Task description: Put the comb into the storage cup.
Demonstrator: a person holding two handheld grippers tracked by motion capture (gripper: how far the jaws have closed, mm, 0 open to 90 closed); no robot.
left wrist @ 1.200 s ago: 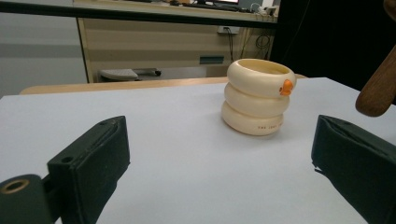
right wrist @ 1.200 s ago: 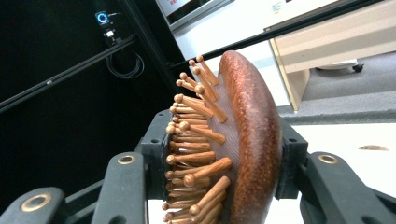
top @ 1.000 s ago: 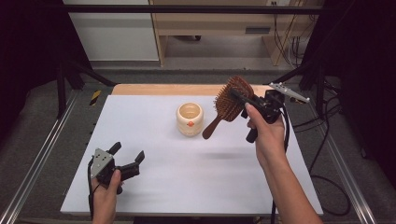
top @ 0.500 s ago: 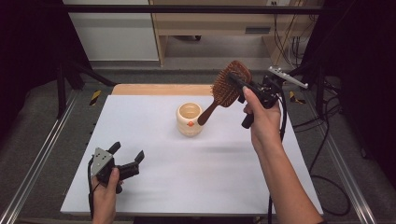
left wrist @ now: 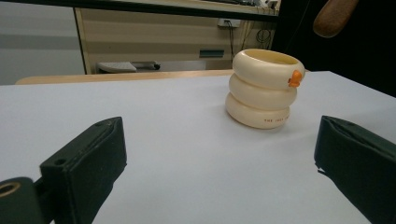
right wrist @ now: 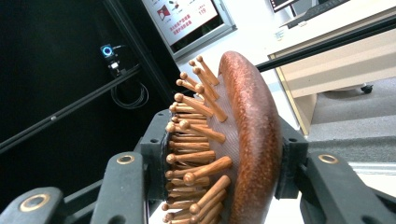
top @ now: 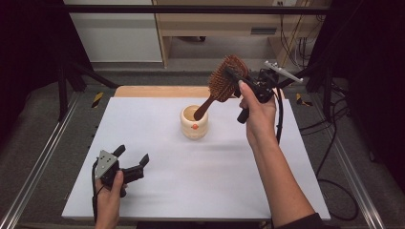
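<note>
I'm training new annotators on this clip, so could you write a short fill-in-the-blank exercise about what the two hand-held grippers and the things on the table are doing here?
1. The right hand-held gripper is clamped on the head of a wooden ____.
2. The hairbrush is tilted so that its handle end points down toward the cream ____.
3. The ringed cup stands upright on the white ____.
4. The left hand-held gripper rests near the table's front edge with its jaws ____.

Missing words: hairbrush; cup; table; open
</note>
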